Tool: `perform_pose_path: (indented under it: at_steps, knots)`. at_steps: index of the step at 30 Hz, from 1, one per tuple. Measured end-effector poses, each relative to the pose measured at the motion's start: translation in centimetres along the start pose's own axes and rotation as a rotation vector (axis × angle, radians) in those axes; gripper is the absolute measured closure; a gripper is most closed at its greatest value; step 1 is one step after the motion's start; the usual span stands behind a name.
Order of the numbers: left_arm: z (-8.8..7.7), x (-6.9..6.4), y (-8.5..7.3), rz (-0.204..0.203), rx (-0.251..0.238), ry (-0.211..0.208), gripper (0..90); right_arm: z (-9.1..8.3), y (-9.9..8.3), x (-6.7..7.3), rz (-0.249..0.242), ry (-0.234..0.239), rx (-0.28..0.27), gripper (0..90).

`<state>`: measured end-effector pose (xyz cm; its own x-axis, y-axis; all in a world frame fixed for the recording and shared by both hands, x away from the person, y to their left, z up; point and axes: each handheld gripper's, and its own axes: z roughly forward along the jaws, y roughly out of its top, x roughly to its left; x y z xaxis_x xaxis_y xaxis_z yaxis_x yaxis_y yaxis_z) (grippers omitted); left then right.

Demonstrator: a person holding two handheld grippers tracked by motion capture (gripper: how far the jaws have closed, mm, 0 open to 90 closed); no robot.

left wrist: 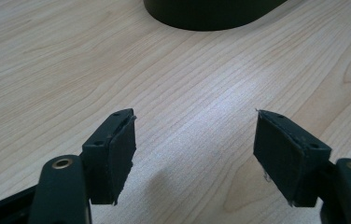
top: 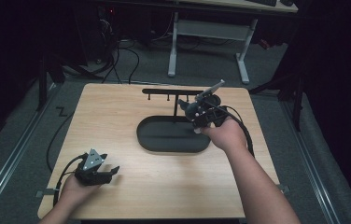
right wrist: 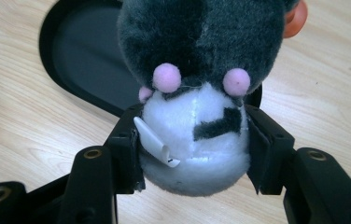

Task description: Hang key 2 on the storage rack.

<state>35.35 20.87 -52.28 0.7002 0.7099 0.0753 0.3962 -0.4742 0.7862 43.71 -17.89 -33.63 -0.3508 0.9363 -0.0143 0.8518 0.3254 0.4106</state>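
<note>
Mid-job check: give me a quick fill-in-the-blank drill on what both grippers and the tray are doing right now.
1. The right gripper is shut on a grey-and-white plush ____.
2. The left gripper rests on the light wooden table with its fingers ____.
3. The black oval tray holds ____.

Missing words: toy; open; nothing

Grey-and-white plush toy (right wrist: 197,93) clamped above black tray (right wrist: 80,70).

Plush toy (right wrist: 197,93) fuzzy cloth; tray (top: 173,135) matt black; table (top: 117,121) smooth wood.
</note>
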Motion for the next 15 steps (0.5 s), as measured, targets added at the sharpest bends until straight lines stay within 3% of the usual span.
perform_pose_path:
  at_steps: [5,9,15]
  knots:
    - [0.1,-0.1,0.0,0.008,0.006,-0.006,29.9,-1.5,0.1,0.3,-0.007,0.011,-0.02,46.4]
    - [0.0,-0.2,0.1,0.011,0.005,-0.006,29.9,-2.4,0.2,0.3,0.001,-0.007,-0.055,46.4]
    - [0.0,-0.1,0.0,0.006,0.002,-0.002,29.9,-1.4,0.6,-0.5,0.028,-0.038,-0.042,46.4]
